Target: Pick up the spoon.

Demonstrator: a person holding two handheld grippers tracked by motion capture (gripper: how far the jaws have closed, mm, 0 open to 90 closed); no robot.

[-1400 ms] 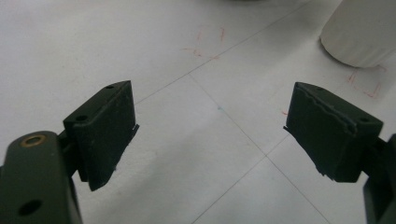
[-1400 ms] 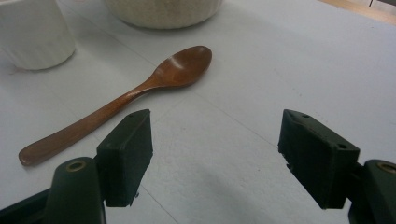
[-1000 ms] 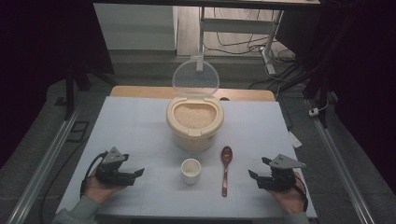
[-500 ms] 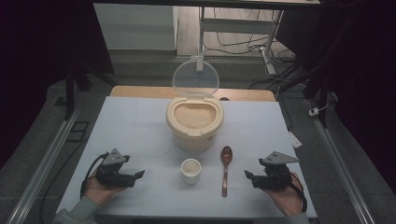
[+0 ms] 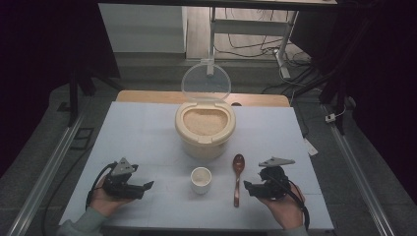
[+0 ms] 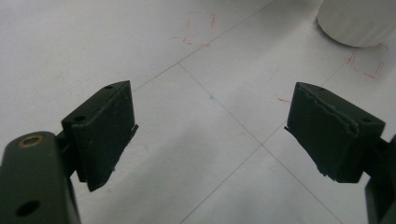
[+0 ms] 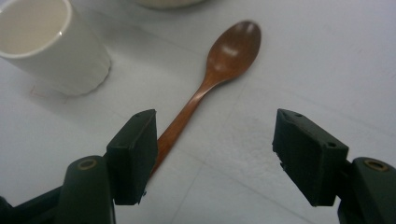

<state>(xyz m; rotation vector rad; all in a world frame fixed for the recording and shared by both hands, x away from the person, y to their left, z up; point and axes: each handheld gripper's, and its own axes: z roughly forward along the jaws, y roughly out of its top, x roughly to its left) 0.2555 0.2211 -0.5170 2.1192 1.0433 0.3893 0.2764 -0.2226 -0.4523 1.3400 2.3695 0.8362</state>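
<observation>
Right tool (image 5: 248, 187) edged closer to wooden spoon (image 5: 238, 176), jaws wide but just narrowing, seemingly nothing gripped

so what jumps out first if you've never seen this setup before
The cream rice container at the middle of the table, with its clear lid standing open and grain showing inside. In front of it sit a small white cup and a wooden spoon side by side. The right gripper is open right by the spoon's handle; the left gripper is open over bare table.
</observation>
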